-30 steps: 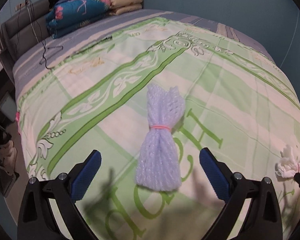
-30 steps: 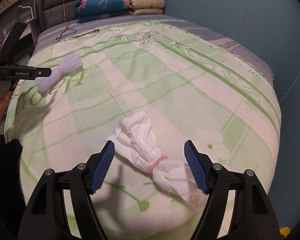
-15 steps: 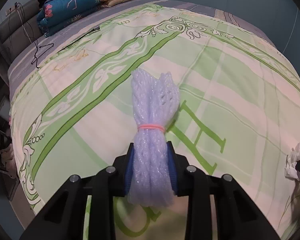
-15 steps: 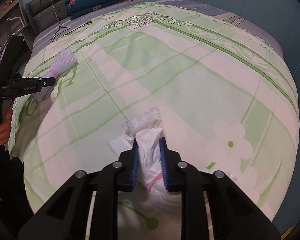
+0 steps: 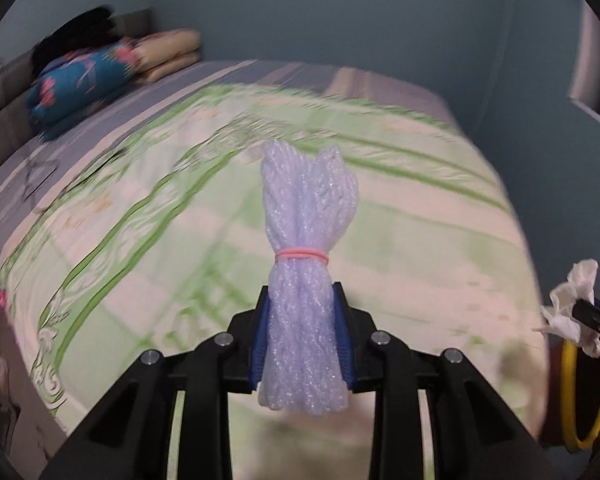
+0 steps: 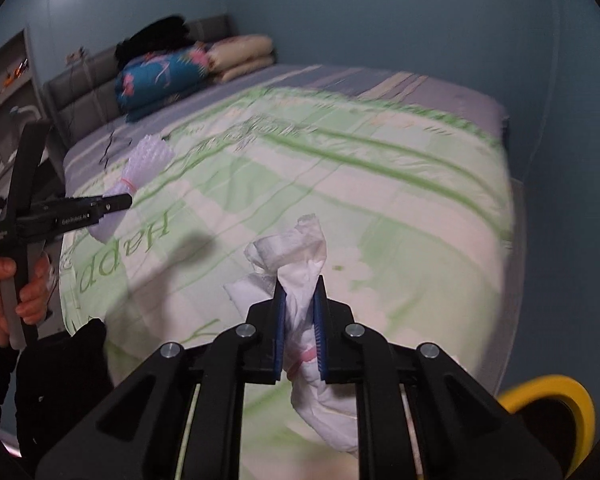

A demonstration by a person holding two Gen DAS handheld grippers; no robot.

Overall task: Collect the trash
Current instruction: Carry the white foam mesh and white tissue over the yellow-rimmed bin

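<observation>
A pale lilac foam net bundle (image 5: 306, 216) tied with a pink rubber band is clamped between the blue pads of my left gripper (image 5: 301, 298), which is shut on its lower half and holds it above the bed. My right gripper (image 6: 299, 292) is shut on a crumpled white paper wad (image 6: 292, 248) with a pink band, its jaws still closing a little tighter. The paper wad (image 5: 572, 300) also shows at the right edge of the left wrist view. In the right wrist view the left gripper (image 6: 116, 204) holds the foam net bundle (image 6: 148, 160), with a hand (image 6: 0, 292) on its handle.
Below both grippers lies a bed with a green and cream quilt (image 5: 140, 240). Folded blankets (image 5: 80, 76) are stacked at its head. A yellow-rimmed bin (image 6: 572, 400) stands beside the bed at lower right. Teal walls close off the far side, and shelves (image 6: 4, 92) stand at left.
Both grippers closed on their bundles, the left on the foam net and the right on the paper wad, then lifted them off the quilt. The view has swung up toward the wall.
</observation>
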